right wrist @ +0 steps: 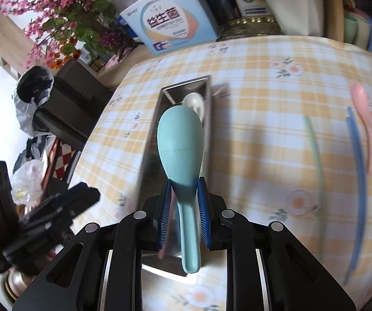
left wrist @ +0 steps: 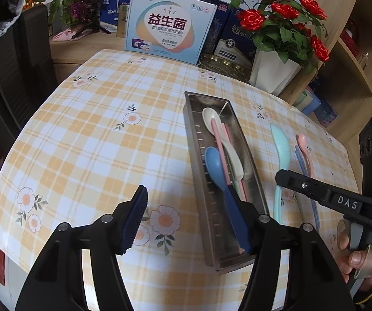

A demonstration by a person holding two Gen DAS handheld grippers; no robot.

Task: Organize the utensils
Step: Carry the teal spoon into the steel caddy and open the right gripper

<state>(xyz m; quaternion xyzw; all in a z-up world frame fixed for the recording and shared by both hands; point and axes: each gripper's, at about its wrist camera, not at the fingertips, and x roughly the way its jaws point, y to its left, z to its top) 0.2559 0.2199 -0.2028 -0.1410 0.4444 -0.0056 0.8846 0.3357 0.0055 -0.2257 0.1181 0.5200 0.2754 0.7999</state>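
A long steel tray [left wrist: 255, 181] lies on the checked tablecloth and holds a white spoon [left wrist: 211, 118], a blue spoon [left wrist: 213, 165] and pink chopsticks [left wrist: 220, 153]. My left gripper [left wrist: 188, 220] is open and empty at the tray's near end. My right gripper [right wrist: 184, 202] is shut on a teal spoon [right wrist: 179, 142] and holds it above the tray [right wrist: 152, 140]. The teal spoon also shows in the left wrist view [left wrist: 280, 145], right of the tray. A pink spoon [right wrist: 360, 98], blue chopsticks [right wrist: 356, 160] and a green chopstick [right wrist: 315, 155] lie on the cloth to the right.
A probiotic box [left wrist: 170, 26], dark boxes and a white pot of red roses [left wrist: 276, 72] stand along the table's far edge. A black chair [left wrist: 15, 59] stands at the left. A wooden shelf [left wrist: 341, 51] stands at the right.
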